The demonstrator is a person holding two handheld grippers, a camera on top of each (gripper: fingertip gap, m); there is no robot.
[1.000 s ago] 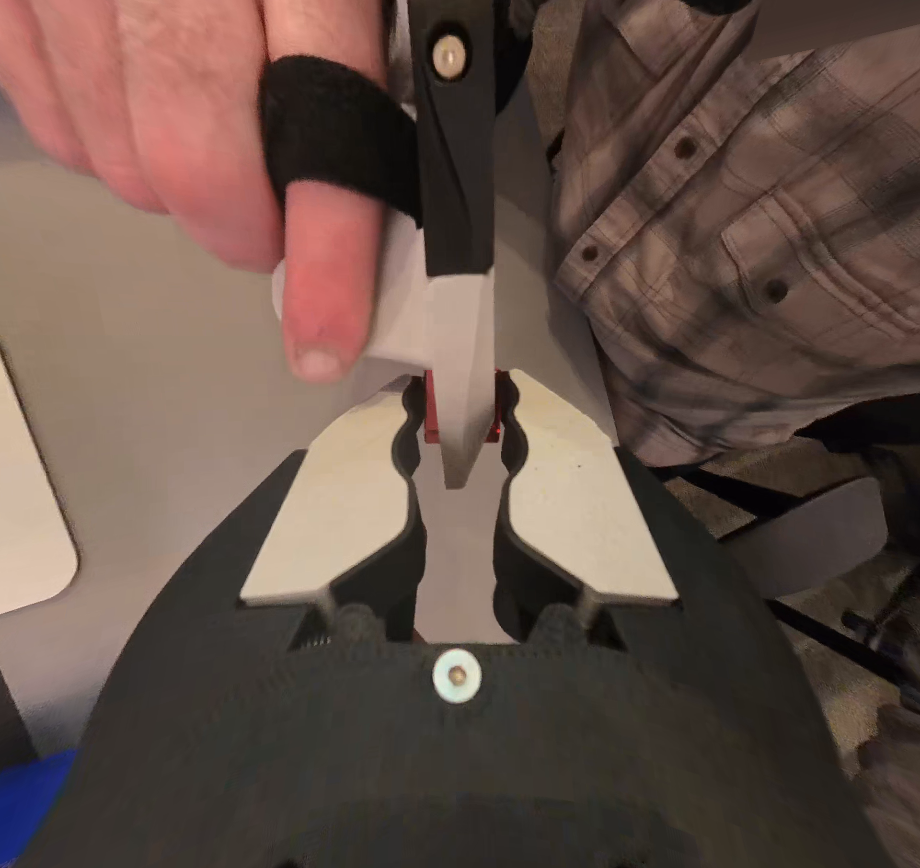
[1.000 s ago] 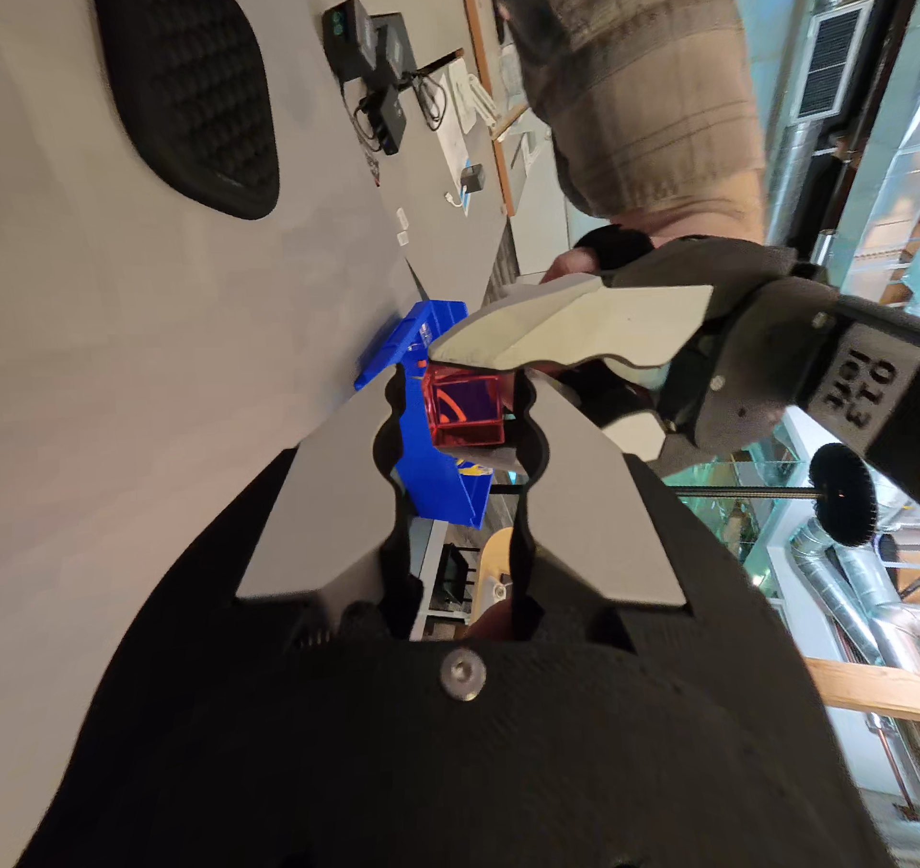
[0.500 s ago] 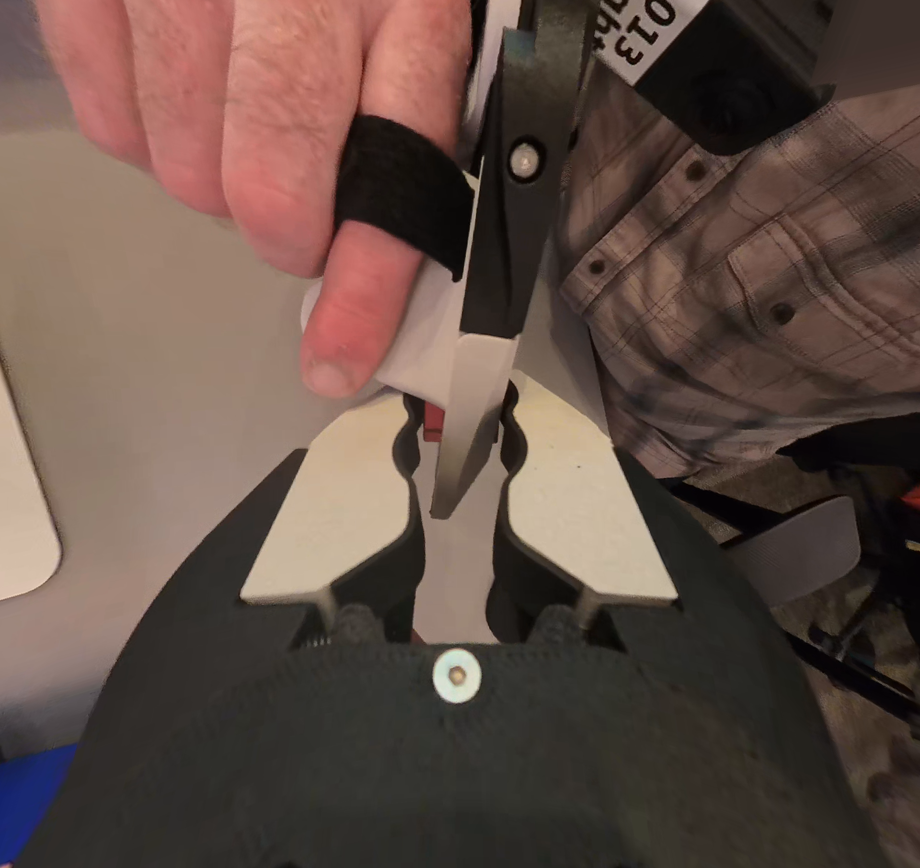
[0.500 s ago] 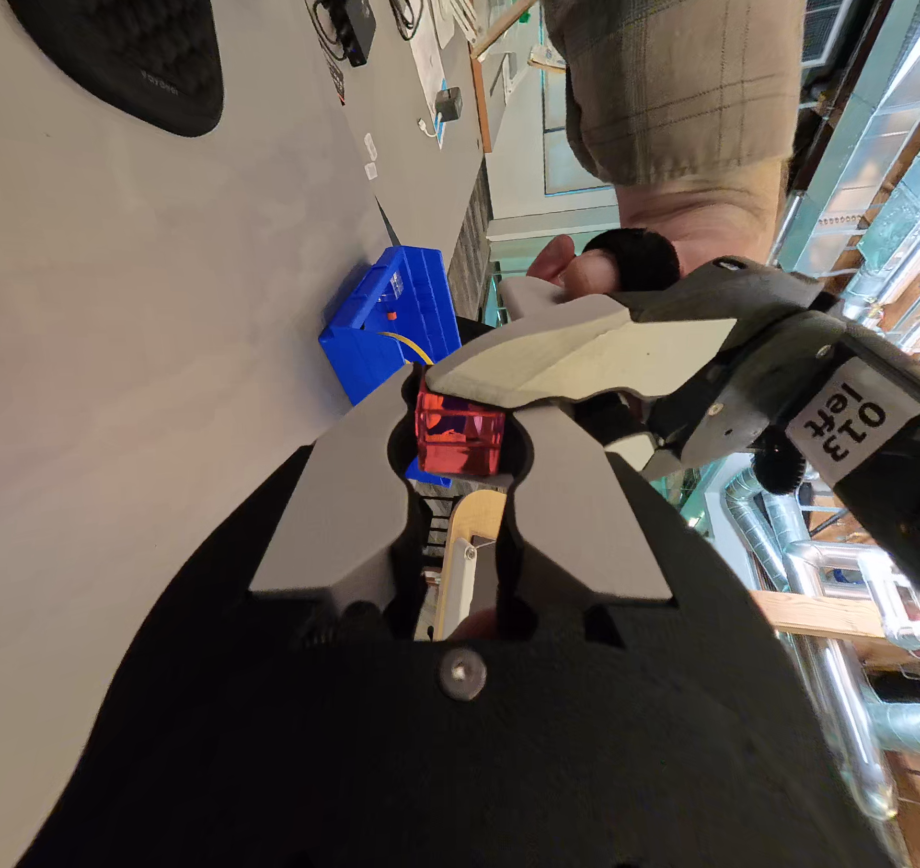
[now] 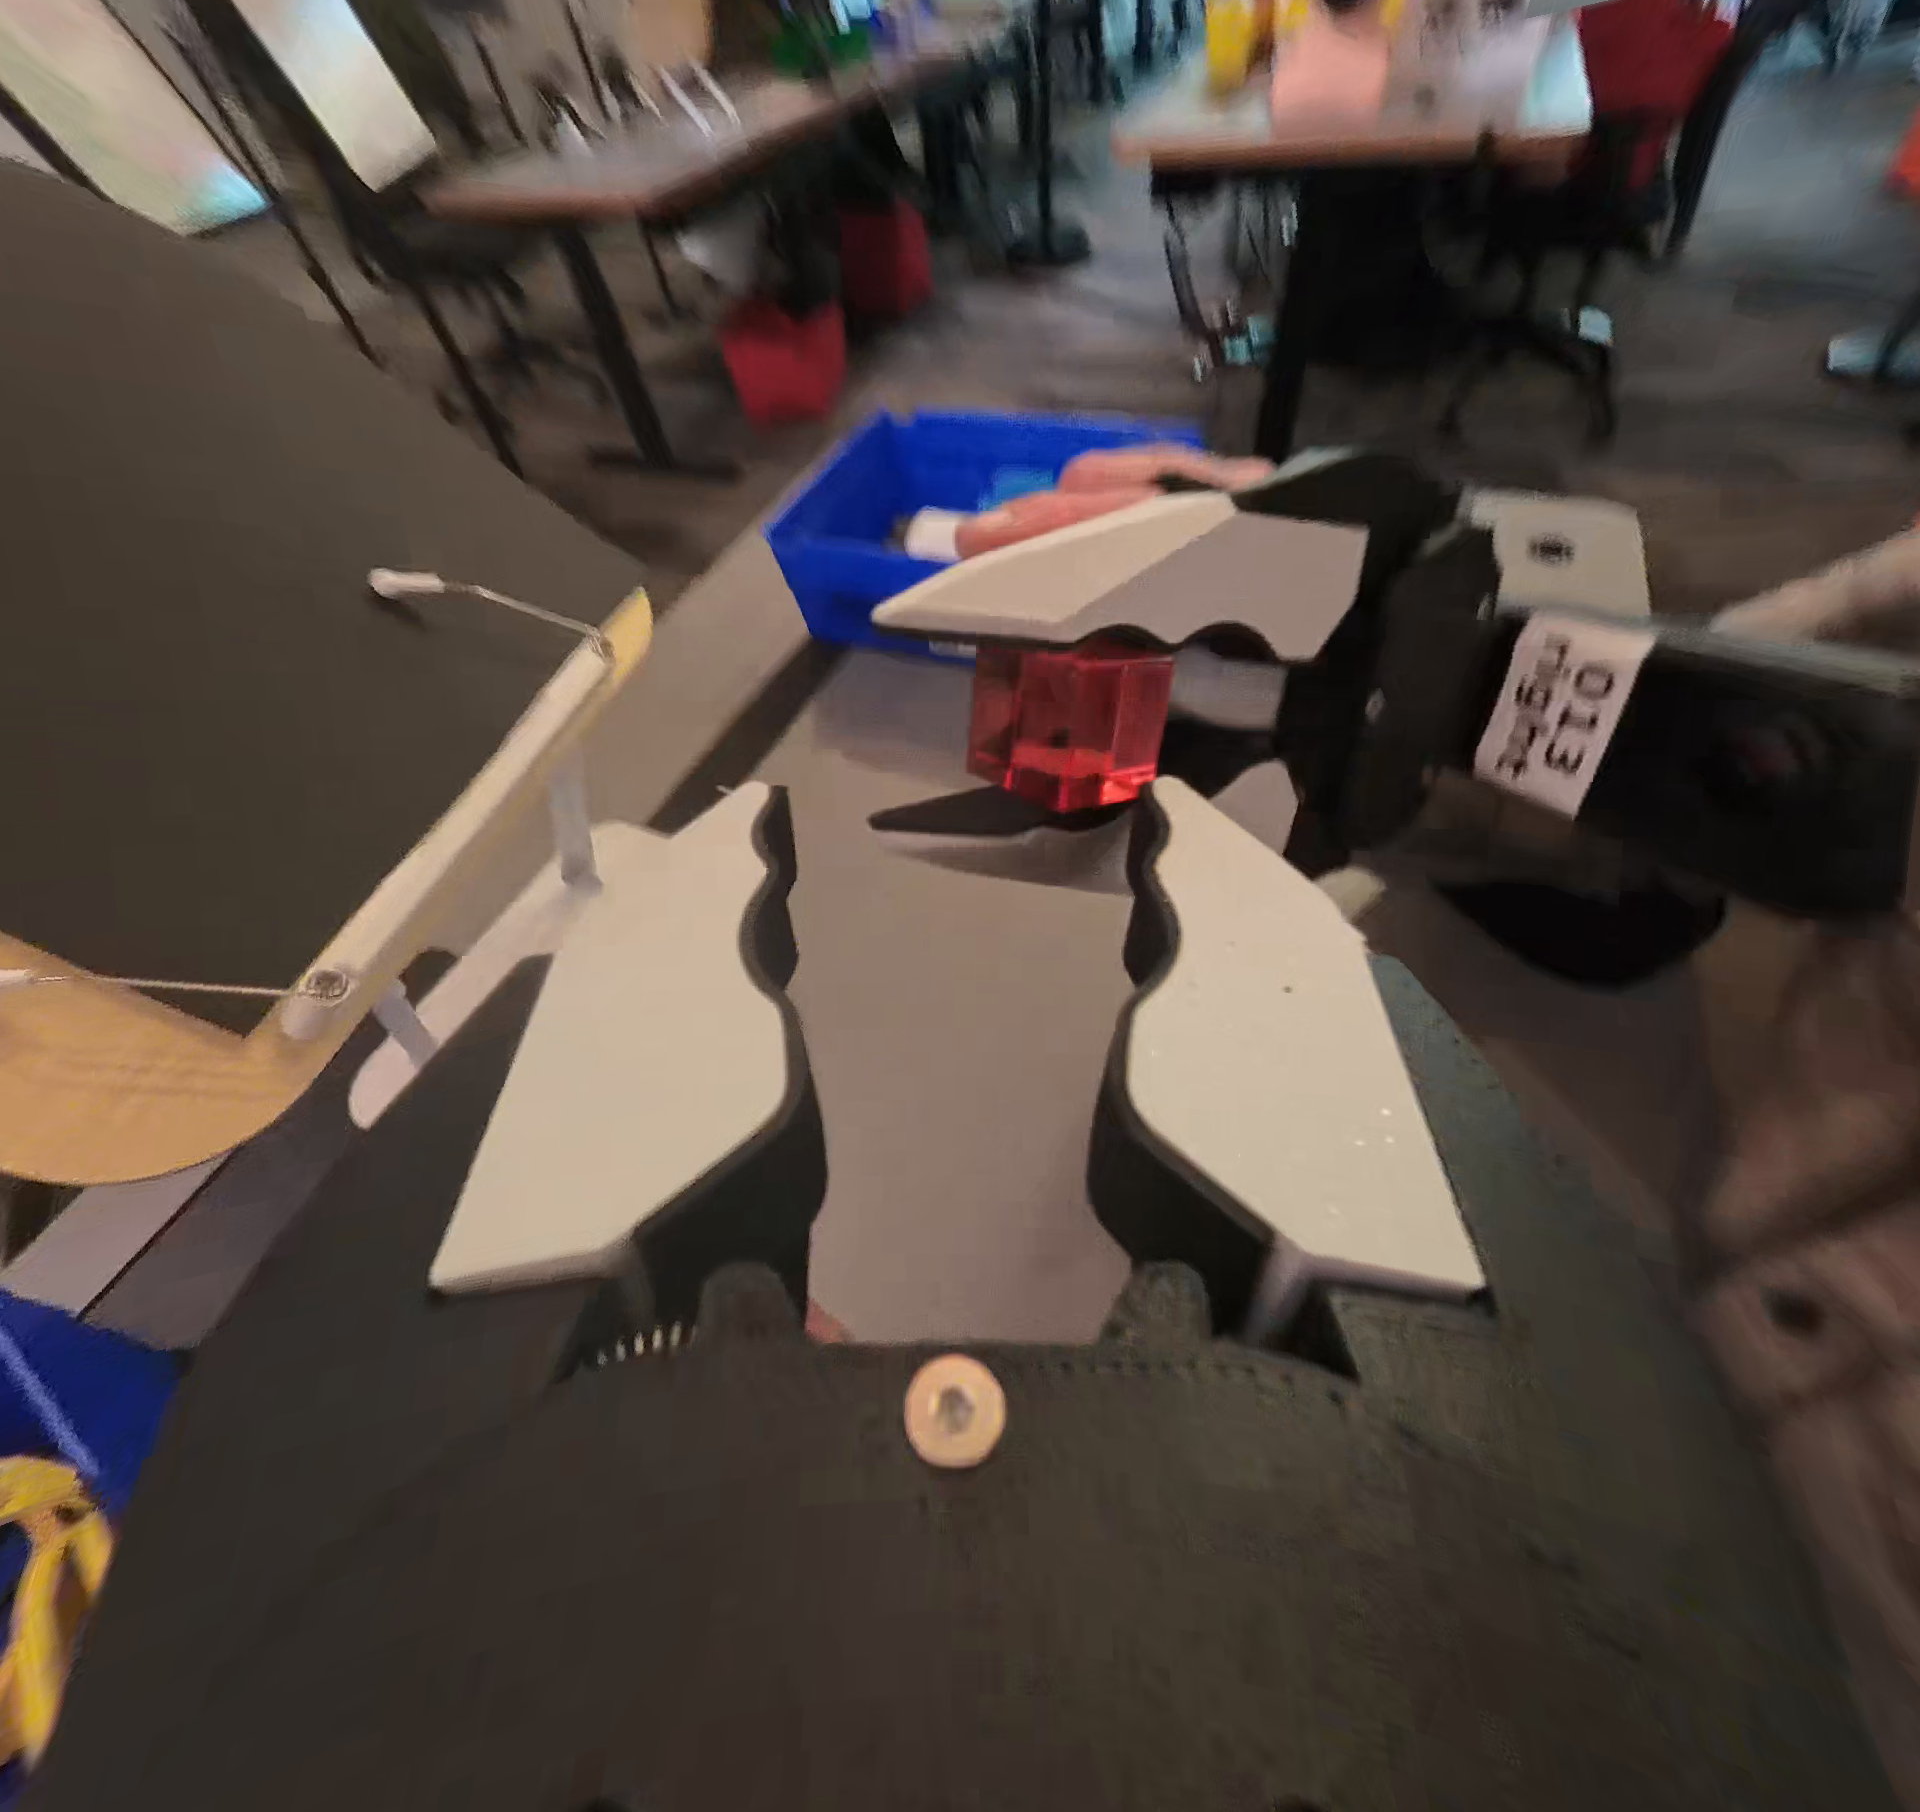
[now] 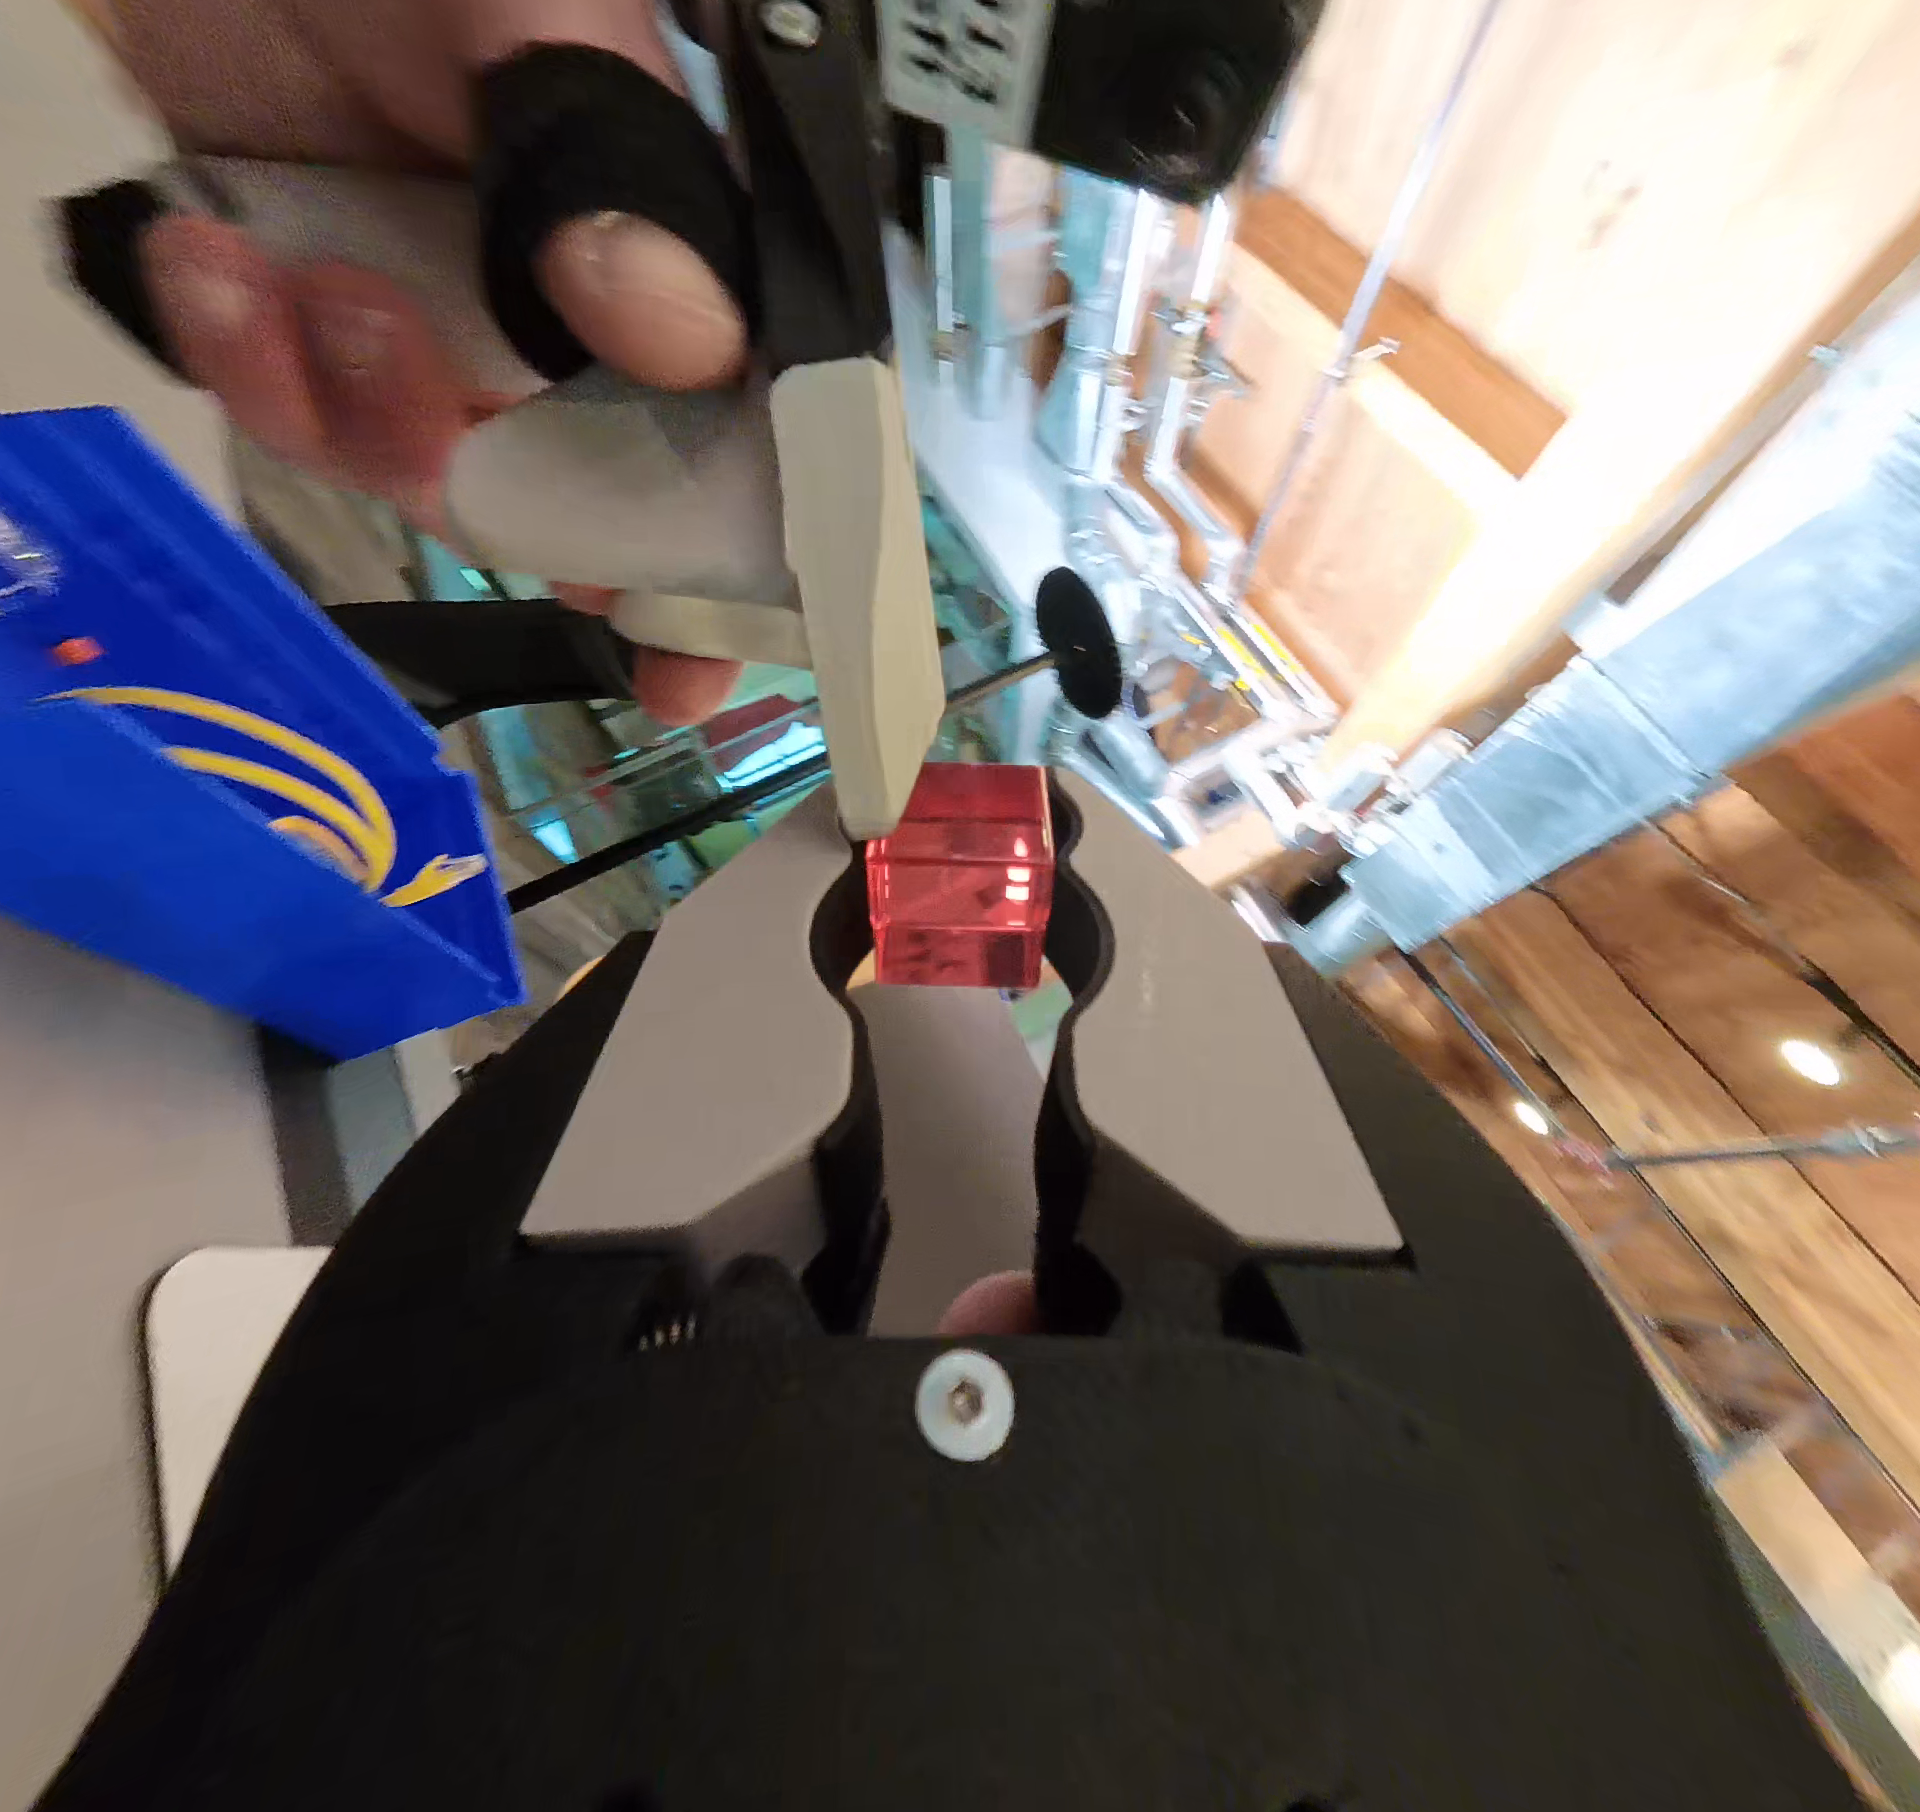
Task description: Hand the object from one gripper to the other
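A clear red cube (image 5: 1065, 728) sits pinched between the two fingers of my right gripper (image 5: 935, 713), which comes in from the right in the left wrist view. My left gripper (image 5: 961, 806) is open wide and empty, with the cube just beyond its right fingertip (image 5: 1169, 817). In the right wrist view my right gripper (image 6: 956, 858) is shut on the red cube (image 6: 956, 889), both pads pressed on its sides. One finger (image 6: 862, 599) of the left gripper hangs down beside the cube's upper left corner.
A blue bin (image 5: 935, 515) stands on the grey table (image 5: 935, 1035) behind the cube; it also shows in the right wrist view (image 6: 208, 723). A wooden bracket with wire (image 5: 468, 827) and a dark mat (image 5: 208, 619) lie on the left. Other tables and chairs stand farther back.
My left gripper opened, let go of the red cube and drew back. My right gripper stayed shut on the cube and now holds it alone. Both views swung round.
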